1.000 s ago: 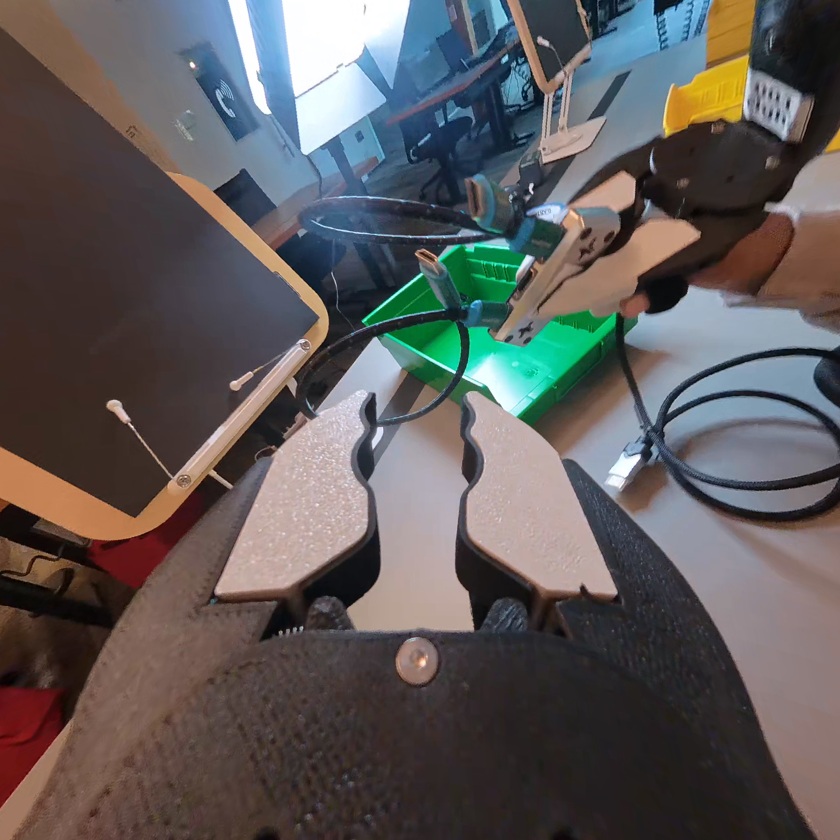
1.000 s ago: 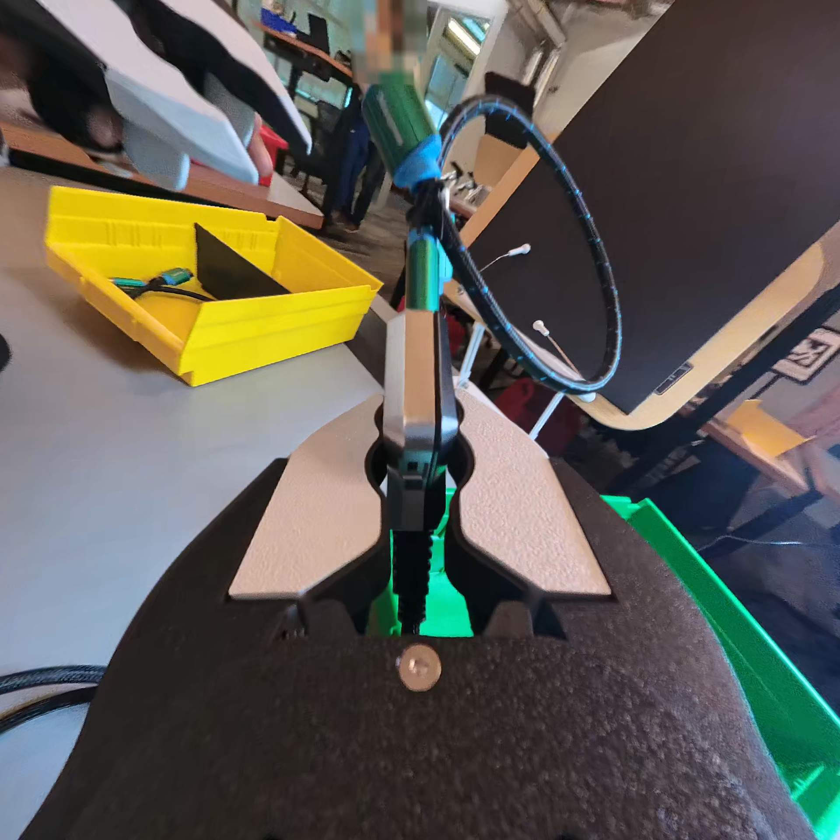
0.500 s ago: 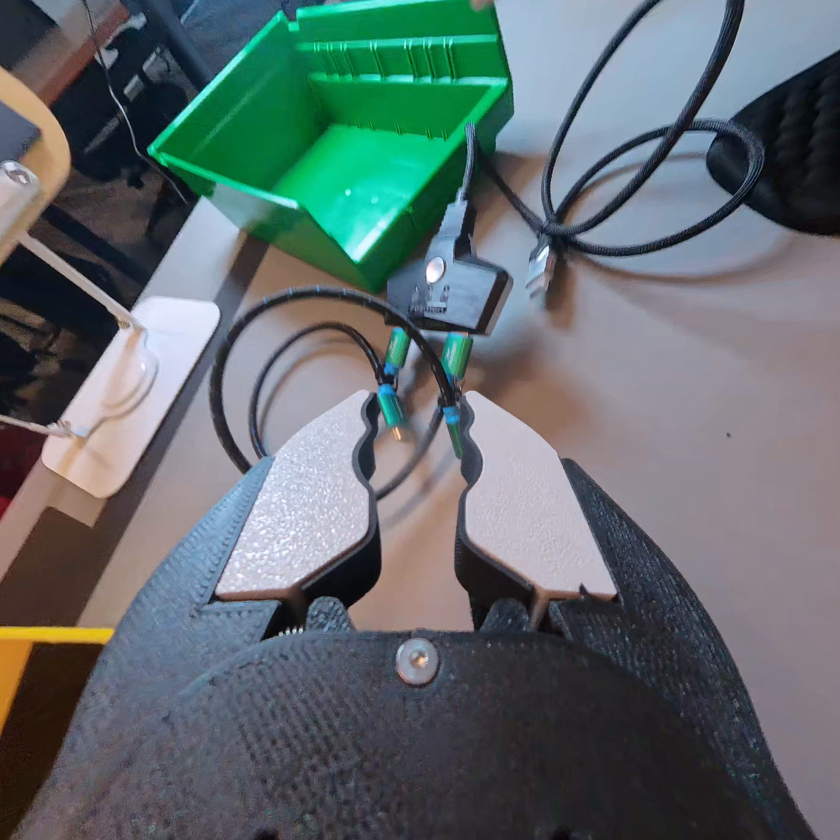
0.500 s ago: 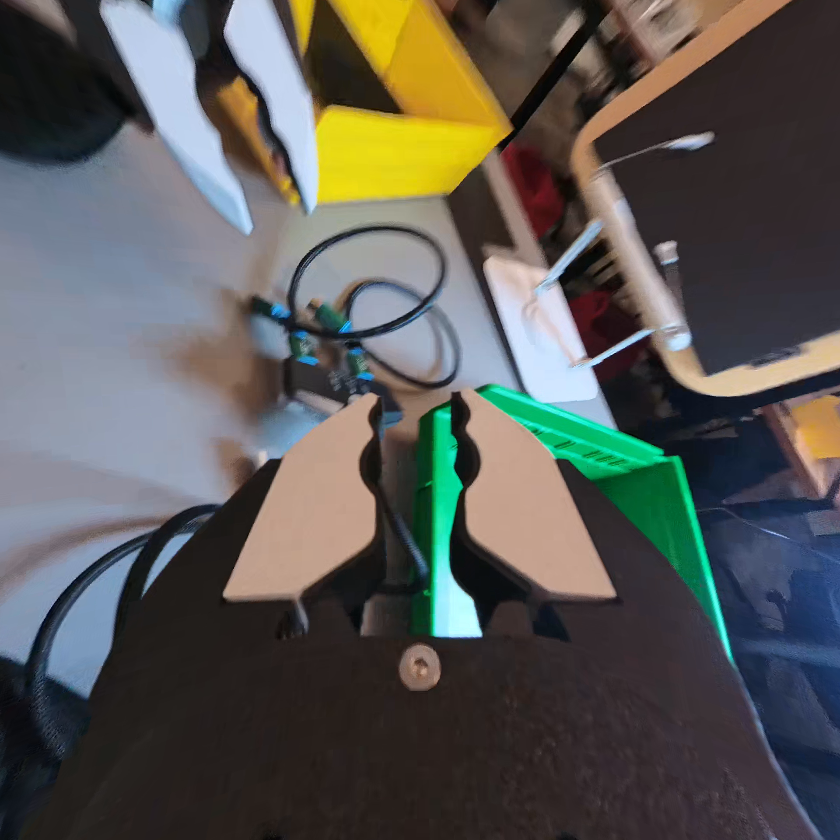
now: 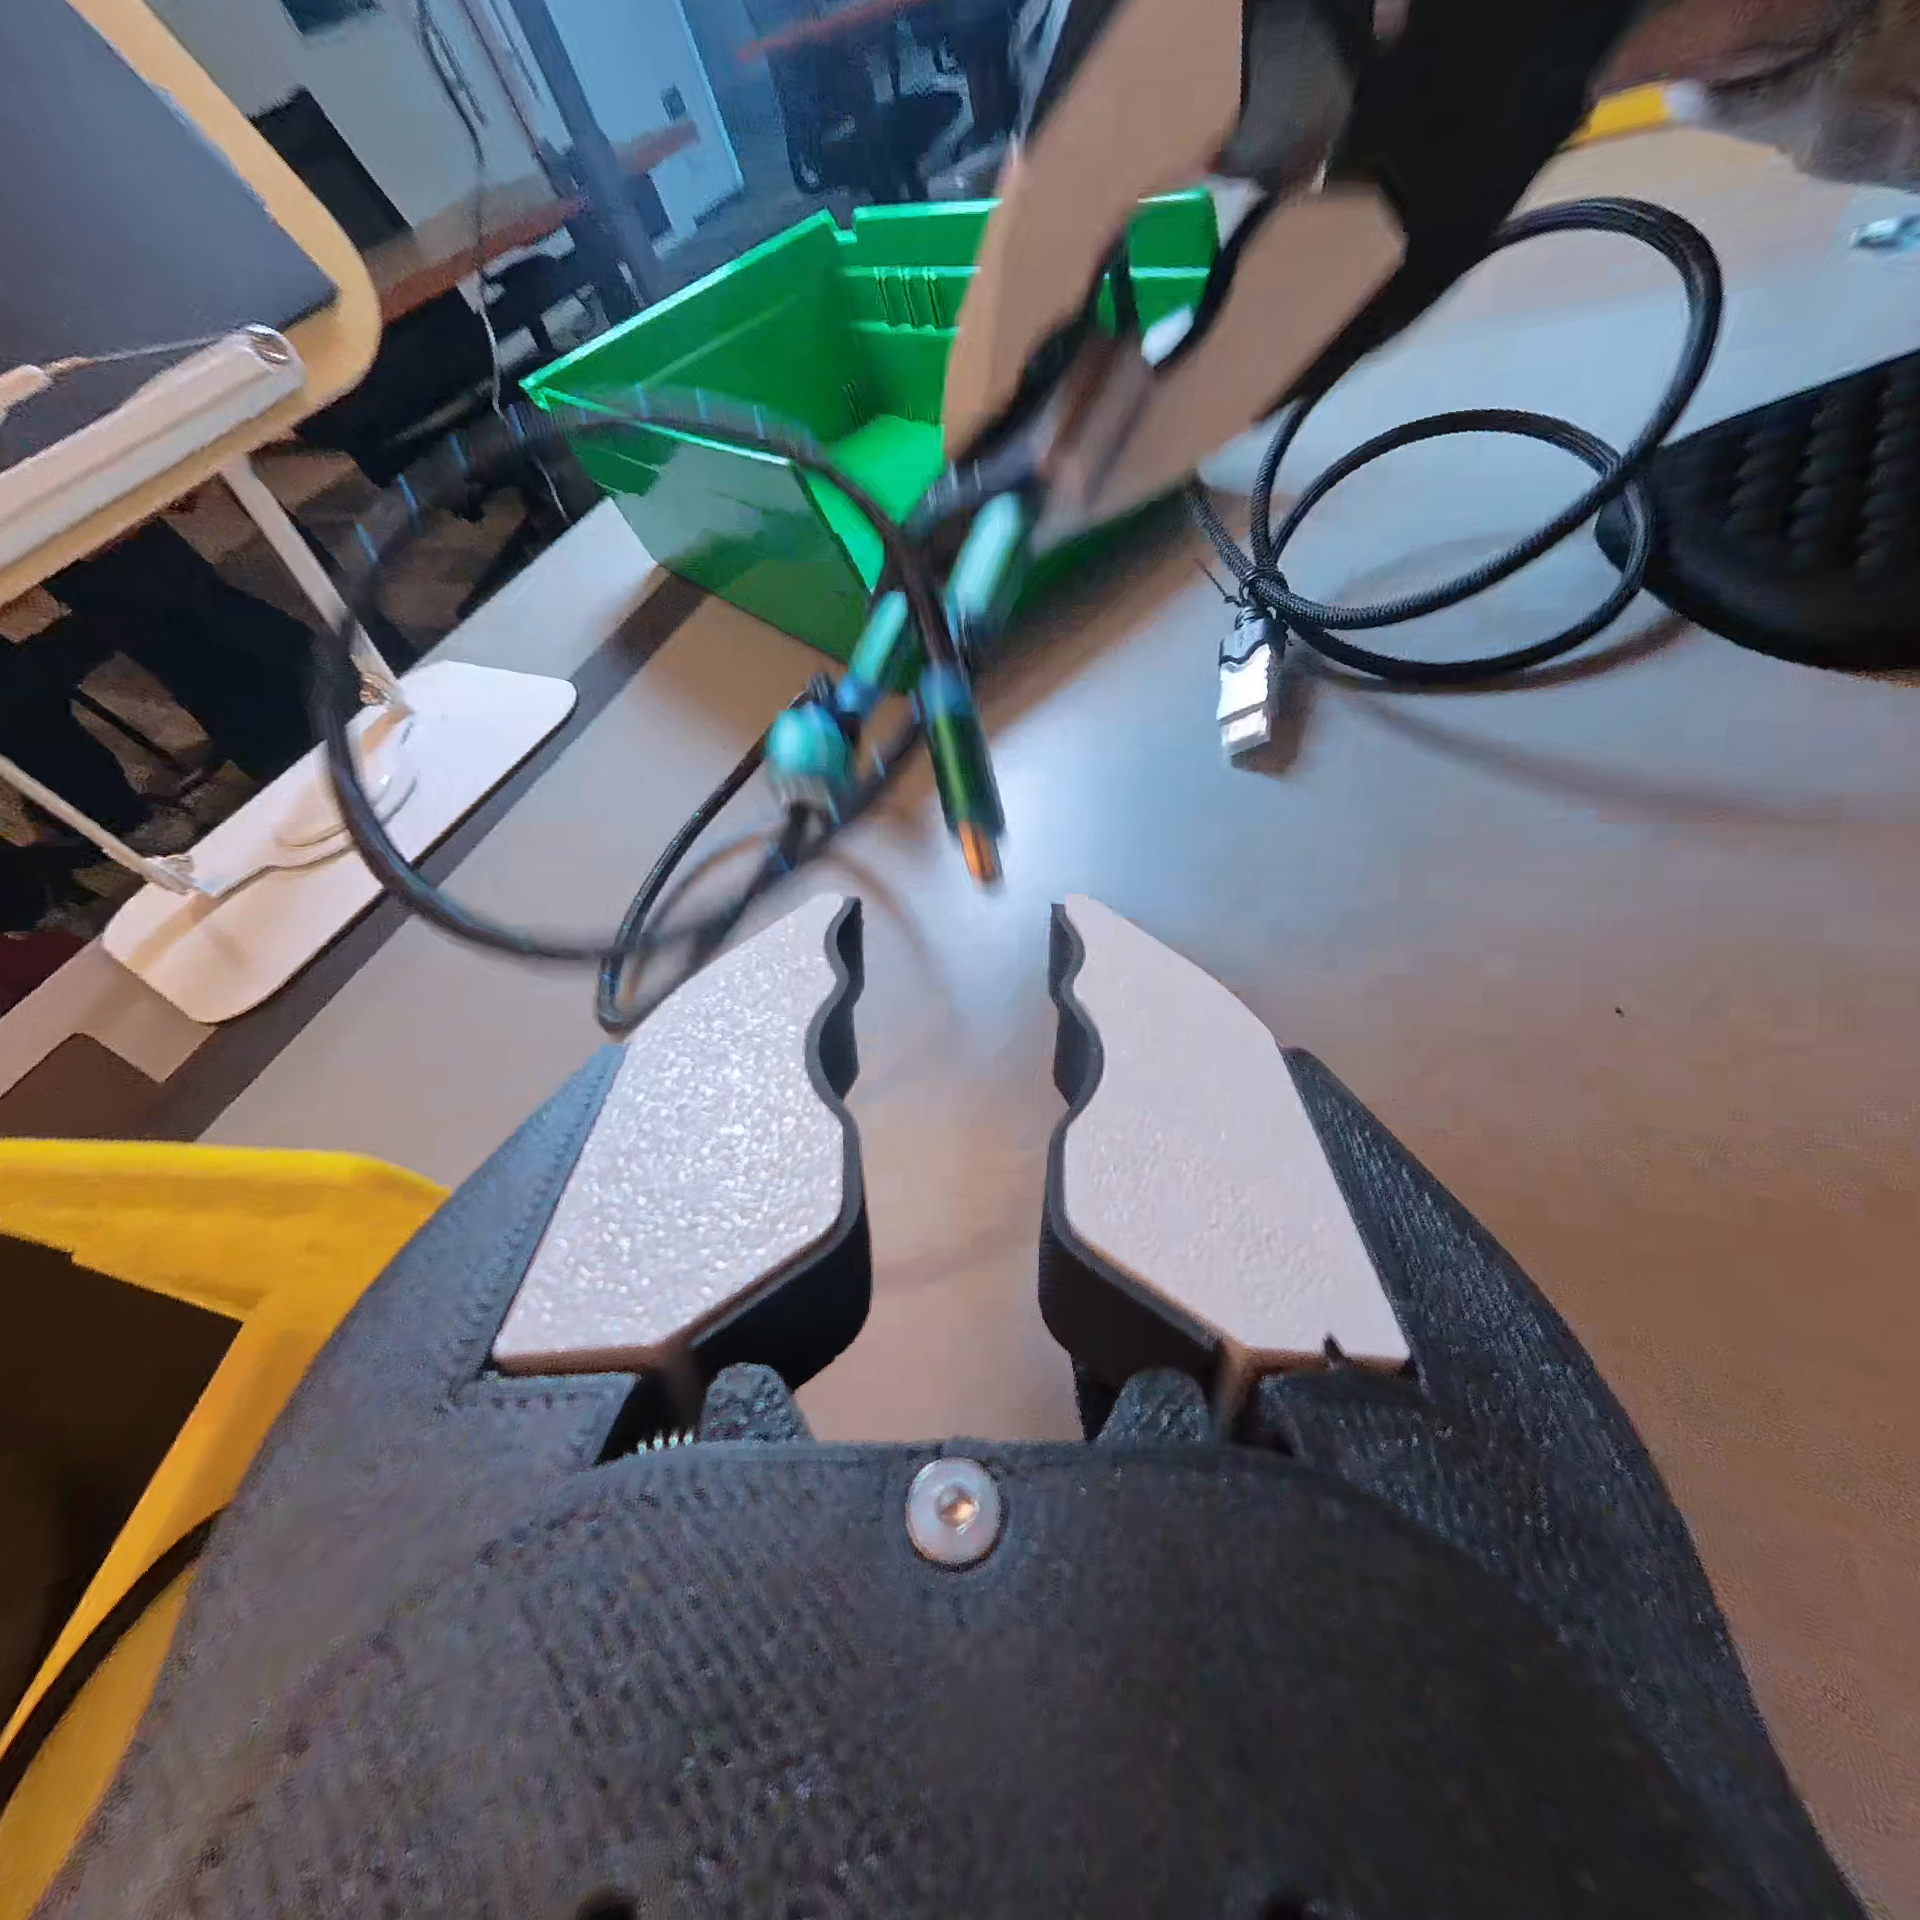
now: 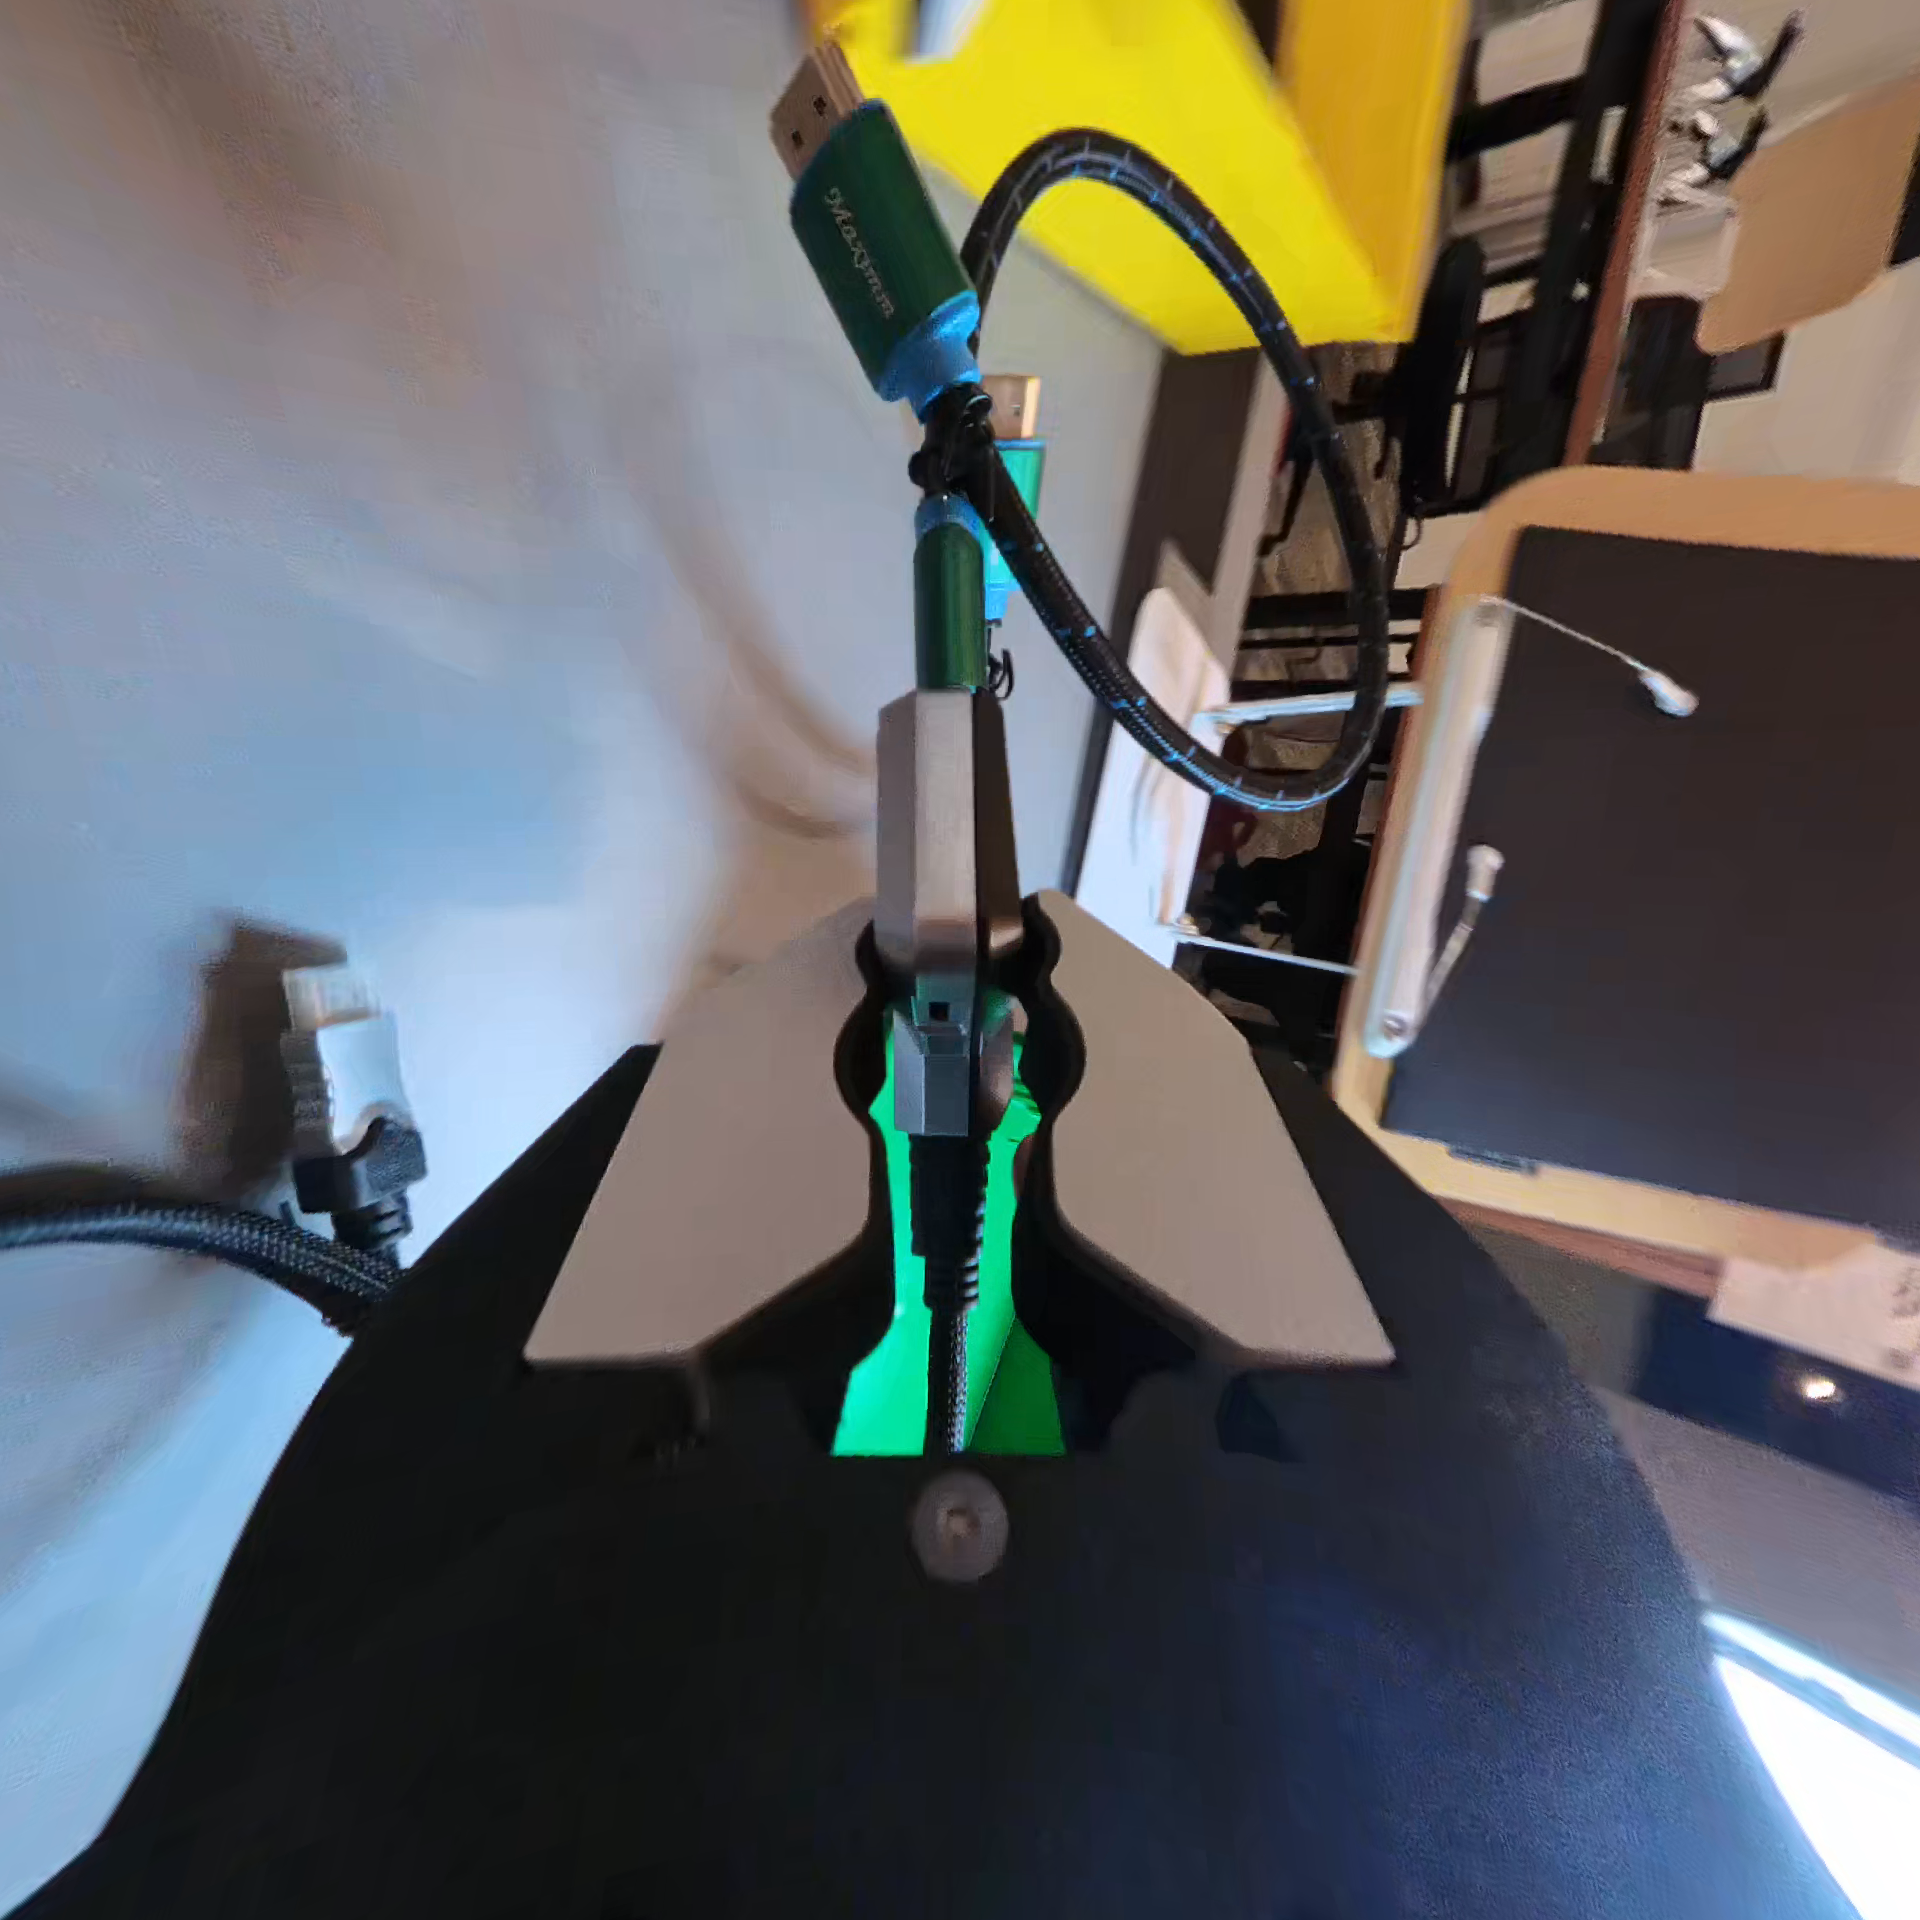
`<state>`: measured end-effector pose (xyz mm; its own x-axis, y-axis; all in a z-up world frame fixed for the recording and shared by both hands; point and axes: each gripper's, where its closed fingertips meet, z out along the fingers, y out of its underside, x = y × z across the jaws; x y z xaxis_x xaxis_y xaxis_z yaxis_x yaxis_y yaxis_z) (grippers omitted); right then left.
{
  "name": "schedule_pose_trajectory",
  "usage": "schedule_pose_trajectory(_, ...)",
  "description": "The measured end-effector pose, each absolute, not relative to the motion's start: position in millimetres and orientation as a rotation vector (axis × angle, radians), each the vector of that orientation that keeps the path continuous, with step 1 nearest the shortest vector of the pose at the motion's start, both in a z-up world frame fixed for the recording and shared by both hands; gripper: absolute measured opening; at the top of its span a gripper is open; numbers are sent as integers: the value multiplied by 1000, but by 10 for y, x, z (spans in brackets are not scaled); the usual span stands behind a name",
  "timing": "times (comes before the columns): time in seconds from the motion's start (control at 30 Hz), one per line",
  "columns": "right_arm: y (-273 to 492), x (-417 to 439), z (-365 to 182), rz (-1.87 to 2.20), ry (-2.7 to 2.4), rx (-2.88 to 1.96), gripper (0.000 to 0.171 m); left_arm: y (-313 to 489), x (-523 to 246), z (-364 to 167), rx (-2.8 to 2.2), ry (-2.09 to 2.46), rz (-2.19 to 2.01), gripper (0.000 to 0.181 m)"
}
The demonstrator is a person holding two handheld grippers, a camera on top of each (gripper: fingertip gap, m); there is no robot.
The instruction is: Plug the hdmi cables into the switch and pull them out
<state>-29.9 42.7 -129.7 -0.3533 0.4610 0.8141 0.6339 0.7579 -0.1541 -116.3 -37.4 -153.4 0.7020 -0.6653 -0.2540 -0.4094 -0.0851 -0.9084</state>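
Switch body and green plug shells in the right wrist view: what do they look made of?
The switch, clamped in the right tool, looks like brushed grey metal, though painted plastic is possible: matte sheen, crisp bevelled edges. The green plug shell looks like anodised metal with a satin gloss; its blue collar looks like softer plastic.

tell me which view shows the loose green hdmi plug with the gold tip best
The right wrist view: the green HDMI plug with the gold tip is sharp and close there. In the left wrist view it dangles motion-blurred below the right gripper.

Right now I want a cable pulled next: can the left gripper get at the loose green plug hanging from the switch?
Probably yes. The left gripper is open and empty, and the loose green plug hangs just ahead of its fingers, with nothing between.
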Motion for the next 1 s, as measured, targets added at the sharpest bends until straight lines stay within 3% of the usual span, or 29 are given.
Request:
schedule_pose_trajectory(0.3, 978, -212, 1090, -47, -1580, -906, 22, -491, -1153, -1624, -1696, 857, -324, 36)
schedule_pose_trajectory(0.5, 1859, -105, 1765, -128, -1324, -862, 22, -501, -1087, -1759, -1718, 913, -288, 36)
schedule_pose_trajectory(0.63, 2408, 77, 1422, -97, -1134, -923, 22, -515, -1068, -1819, -1725, 942, -264, 35)
schedule_pose_trajectory(0.83, 3047, 709, -88, -7, -770, -1396, 22, -528, -1054, -1836, -1728, 952, -276, 34)
schedule_pose_trajectory(1.0, 3057, 924, -941, -125, -924, -1626, 22, -539, -995, -1890, -1736, 978, -292, 34)
